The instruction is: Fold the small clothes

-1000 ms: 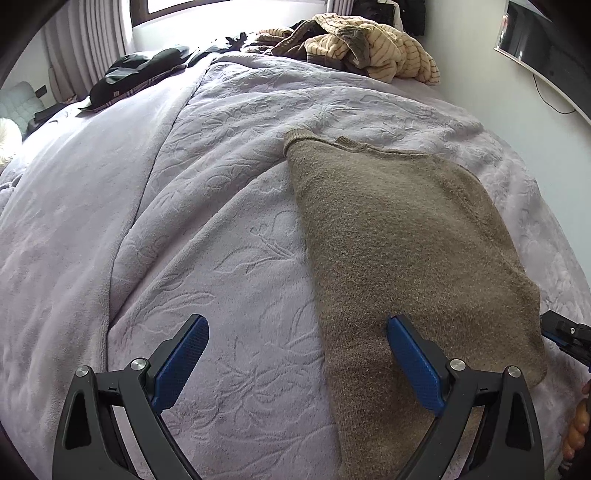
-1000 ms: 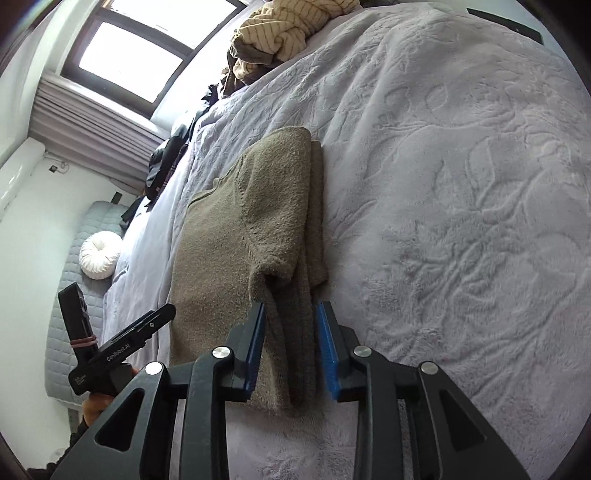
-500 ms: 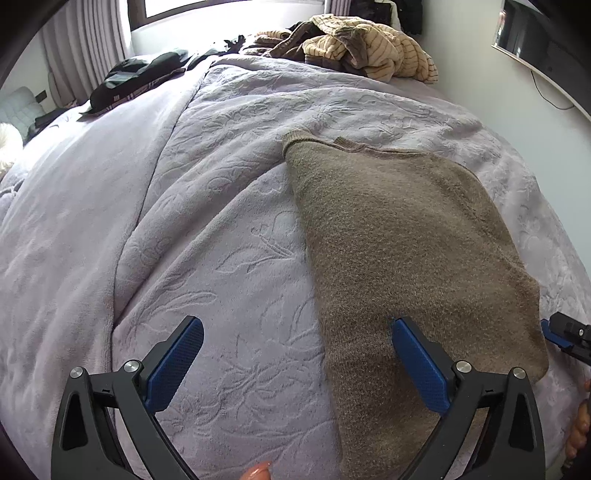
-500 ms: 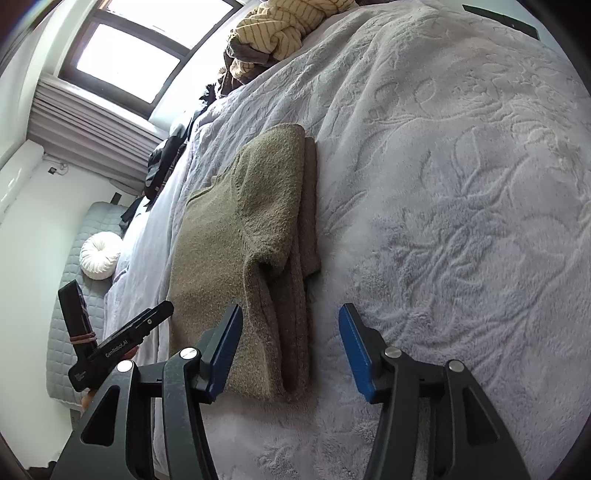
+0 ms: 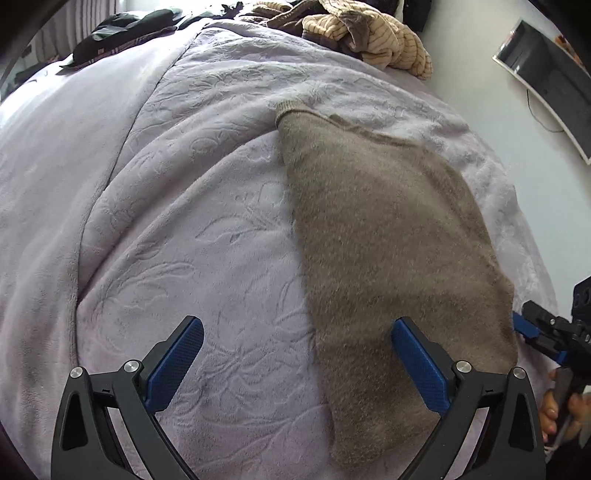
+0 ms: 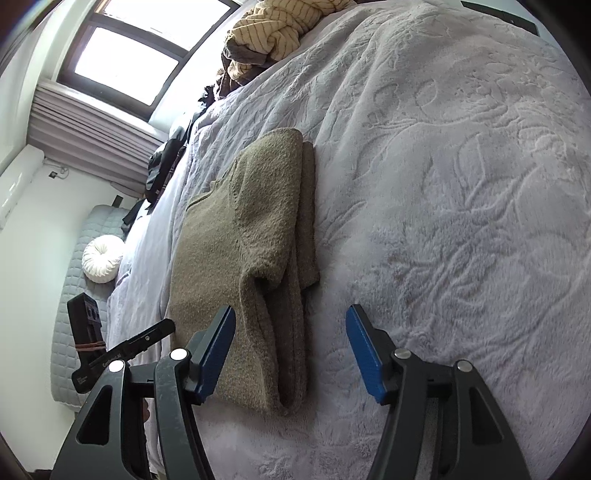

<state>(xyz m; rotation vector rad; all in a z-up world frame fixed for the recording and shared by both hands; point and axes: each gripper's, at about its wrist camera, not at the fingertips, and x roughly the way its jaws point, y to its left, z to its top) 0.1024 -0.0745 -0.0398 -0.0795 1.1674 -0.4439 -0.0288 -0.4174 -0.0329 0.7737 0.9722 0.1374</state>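
A brown knit sweater (image 5: pixel 388 251) lies folded lengthwise on the lilac bedspread (image 5: pixel 184 206). In the right wrist view the sweater (image 6: pixel 243 251) shows its sleeve folded on top, near edge between the fingers. My left gripper (image 5: pixel 297 363) is open and empty, its right finger over the sweater's near corner. My right gripper (image 6: pixel 291 349) is open and empty, jaws wide either side of the sweater's near edge. The right gripper also shows at the right edge of the left wrist view (image 5: pixel 535 332).
A heap of striped beige and brown clothes (image 5: pixel 354 33) lies at the far end of the bed, also in the right wrist view (image 6: pixel 273 33). Dark clothes (image 5: pixel 122 33) lie far left. A wall screen (image 5: pixel 546 85) hangs on the right. A white round cushion (image 6: pixel 101 258) sits beside the bed.
My right gripper opened and let go of the sweater's edge, then drew back a little. The left gripper stayed open and moved slightly toward the sweater.
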